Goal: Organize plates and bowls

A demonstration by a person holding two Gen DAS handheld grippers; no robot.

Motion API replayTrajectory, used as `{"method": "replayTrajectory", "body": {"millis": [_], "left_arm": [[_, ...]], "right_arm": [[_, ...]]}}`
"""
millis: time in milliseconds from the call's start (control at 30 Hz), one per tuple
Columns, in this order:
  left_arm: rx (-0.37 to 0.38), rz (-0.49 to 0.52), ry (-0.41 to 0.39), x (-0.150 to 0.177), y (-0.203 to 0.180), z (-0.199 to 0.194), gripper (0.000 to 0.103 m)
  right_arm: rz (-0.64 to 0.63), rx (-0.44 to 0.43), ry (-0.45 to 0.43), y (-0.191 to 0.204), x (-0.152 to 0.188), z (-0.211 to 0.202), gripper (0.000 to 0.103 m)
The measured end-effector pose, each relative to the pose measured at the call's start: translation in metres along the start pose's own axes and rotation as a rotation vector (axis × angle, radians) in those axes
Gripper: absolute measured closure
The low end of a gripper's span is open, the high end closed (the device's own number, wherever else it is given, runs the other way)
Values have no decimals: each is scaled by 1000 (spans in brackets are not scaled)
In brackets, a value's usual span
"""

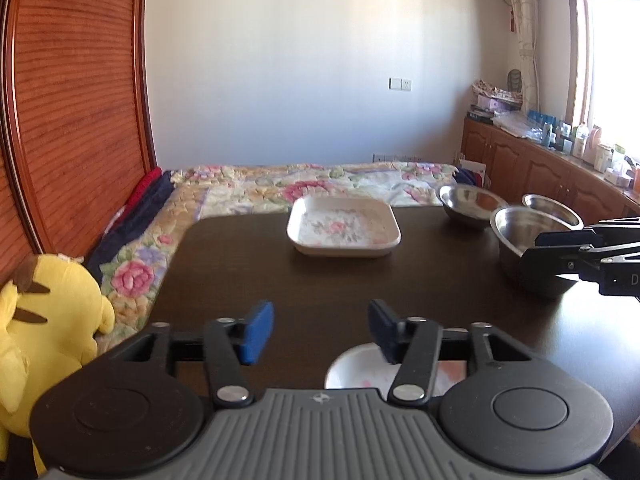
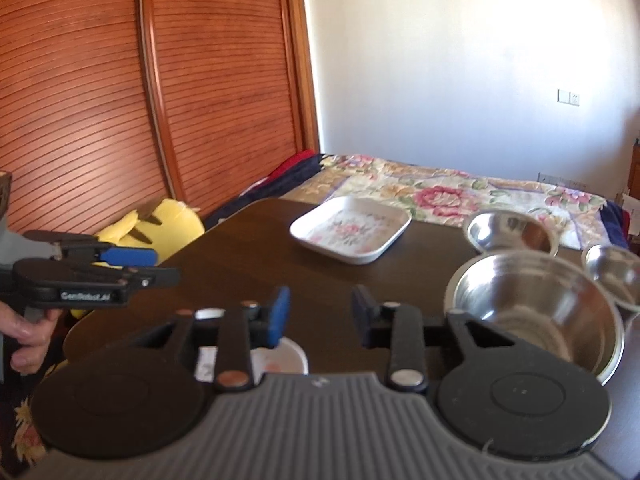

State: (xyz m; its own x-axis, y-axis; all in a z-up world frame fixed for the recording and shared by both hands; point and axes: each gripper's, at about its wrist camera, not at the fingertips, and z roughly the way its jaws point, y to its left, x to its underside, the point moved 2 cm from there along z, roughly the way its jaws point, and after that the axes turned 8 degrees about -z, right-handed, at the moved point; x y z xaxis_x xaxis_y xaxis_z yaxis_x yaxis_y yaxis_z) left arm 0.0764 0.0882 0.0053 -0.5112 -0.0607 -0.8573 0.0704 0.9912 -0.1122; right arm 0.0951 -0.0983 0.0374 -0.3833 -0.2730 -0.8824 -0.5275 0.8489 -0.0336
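A square floral plate (image 1: pixel 343 227) is seen at 12 o'clock on the dark desk (image 1: pixel 248 264), flat. Three steel bowls (image 2: pixel 536 300) are clustered at 2 o'clock, close together. A small white bowl (image 1: pixel 360 368) is set at 6 o'clock under the left gripper (image 1: pixel 320 330), whose jaws are parted and empty. The right gripper (image 2: pixel 320 316) is likewise parted, nothing gripped. A yellow plush (image 1: pixel 44 320) is lodged at 9 o'clock off the desk.
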Motion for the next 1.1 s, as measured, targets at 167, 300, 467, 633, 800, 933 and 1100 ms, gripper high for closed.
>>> {"method": "replayTrajectory", "body": {"millis": [167, 300, 467, 633, 800, 933, 1100], "left_arm": [[-4, 23, -42, -21, 2, 1, 28], [-9, 39, -57, -35, 5, 6, 21], [3, 33, -68, -48, 9, 17, 11], [15, 24, -64, -56, 10, 32, 9], [33, 45, -42, -64, 11, 51, 8], [37, 57, -27, -70, 13, 68, 7], [42, 60, 0, -76, 18, 93, 7]], "right_arm": [[8, 14, -6, -9, -12, 8, 50], [18, 26, -14, -16, -18, 14, 45], [39, 21, -20, -25, -25, 24, 17], [45, 20, -13, -34, -32, 37, 8], [43, 21, 5, -41, -37, 53, 0], [71, -11, 27, -51, -40, 67, 0], [42, 3, 50, -53, -47, 83, 0]]}}
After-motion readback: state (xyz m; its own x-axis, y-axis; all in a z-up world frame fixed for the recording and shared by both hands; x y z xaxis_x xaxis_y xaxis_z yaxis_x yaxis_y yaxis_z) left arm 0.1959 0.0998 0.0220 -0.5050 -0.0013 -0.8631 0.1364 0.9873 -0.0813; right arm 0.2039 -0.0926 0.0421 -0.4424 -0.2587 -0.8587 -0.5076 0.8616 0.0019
